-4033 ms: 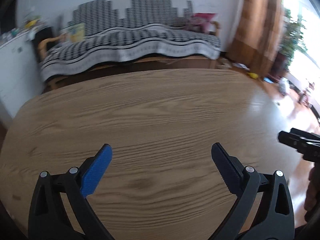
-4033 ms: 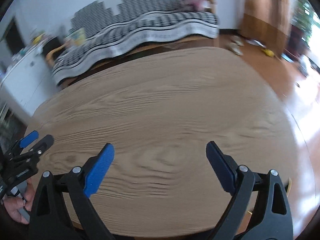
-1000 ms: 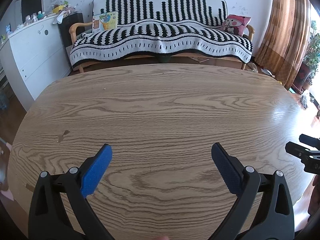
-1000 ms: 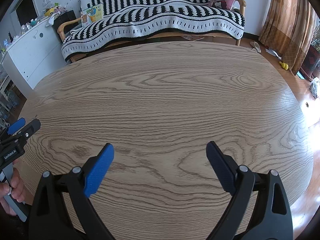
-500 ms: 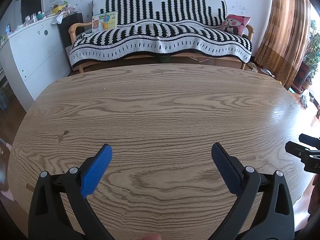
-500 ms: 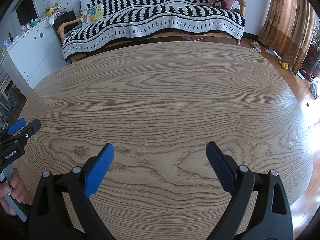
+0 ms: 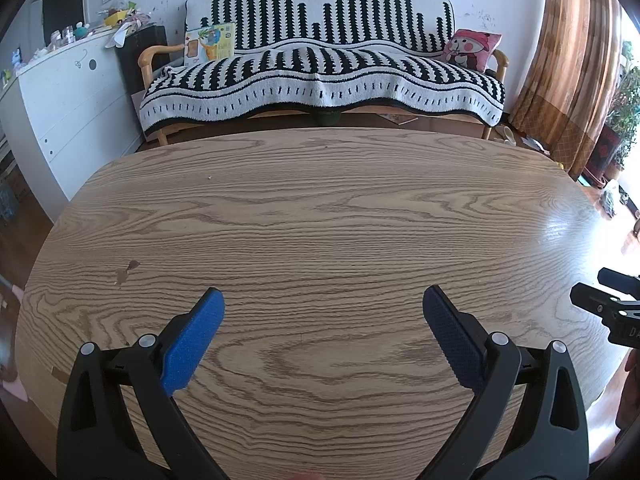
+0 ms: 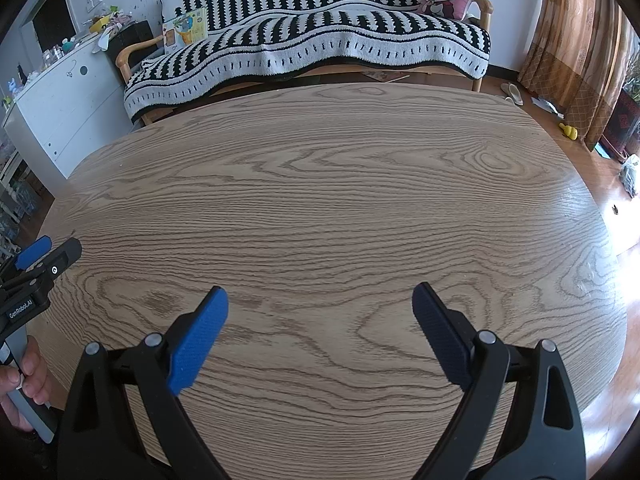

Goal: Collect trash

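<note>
No trash item shows on the oval wooden table (image 7: pixel 320 208) in either view; only a small brown speck (image 7: pixel 126 272) lies on its left part. My left gripper (image 7: pixel 323 308) hovers open over the table's near edge, nothing between its blue pads. My right gripper (image 8: pixel 320 304) is open too, held over the near edge further right. In the right wrist view the left gripper (image 8: pixel 38 256) shows at the far left, held by a hand (image 8: pixel 24 380). The left wrist view catches the right gripper (image 7: pixel 604 304) at its right border.
Behind the table stands a sofa (image 7: pixel 320 68) under a black and white striped throw, with a pink cushion (image 7: pixel 472 50). A white cabinet (image 7: pixel 68 96) stands at the left, brown curtains (image 7: pixel 576 60) at the right. Slippers (image 8: pixel 512 94) and a yellow toy (image 8: pixel 570 131) lie on the floor.
Four seconds ago both views were blurred and swinging; since then they have settled to face the sofa squarely. Over the last second nothing has visibly moved.
</note>
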Tool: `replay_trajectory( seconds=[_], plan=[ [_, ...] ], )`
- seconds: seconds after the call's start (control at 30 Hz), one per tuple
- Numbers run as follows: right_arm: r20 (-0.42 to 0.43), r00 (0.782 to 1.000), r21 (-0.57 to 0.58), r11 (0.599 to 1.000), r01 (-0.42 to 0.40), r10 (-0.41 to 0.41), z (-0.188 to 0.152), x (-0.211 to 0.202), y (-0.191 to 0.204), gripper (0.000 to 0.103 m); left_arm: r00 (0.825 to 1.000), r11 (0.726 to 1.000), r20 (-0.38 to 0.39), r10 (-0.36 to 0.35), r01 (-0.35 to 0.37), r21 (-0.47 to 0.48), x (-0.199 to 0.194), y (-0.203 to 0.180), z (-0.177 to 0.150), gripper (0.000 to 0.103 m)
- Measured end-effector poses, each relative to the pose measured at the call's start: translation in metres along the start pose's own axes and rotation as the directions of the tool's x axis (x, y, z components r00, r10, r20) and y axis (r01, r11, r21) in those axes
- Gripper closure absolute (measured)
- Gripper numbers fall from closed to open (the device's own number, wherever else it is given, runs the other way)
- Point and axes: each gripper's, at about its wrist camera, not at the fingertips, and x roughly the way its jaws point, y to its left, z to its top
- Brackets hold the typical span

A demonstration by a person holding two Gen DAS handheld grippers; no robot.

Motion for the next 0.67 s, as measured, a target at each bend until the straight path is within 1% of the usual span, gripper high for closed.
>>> replay_trajectory(
  seconds=[0.33, 0.67],
  plan=[
    [0.000, 1.000, 0.001, 1.000, 0.000, 0.000, 0.0003, 0.0007, 0.0015, 0.013, 1.000, 1.000, 0.020, 0.010, -0.010, 0.004, -0.0045, 0.0021, 0.0014, 0.007],
    [0.001, 1.000, 0.000, 1.000, 0.001, -0.001, 0.0002, 0.0006, 0.0014, 0.013, 1.000, 1.000, -0.002, 0.004, -0.004, -0.013, -0.0031, 0.0039, 0.0014, 0.007]
  ],
)
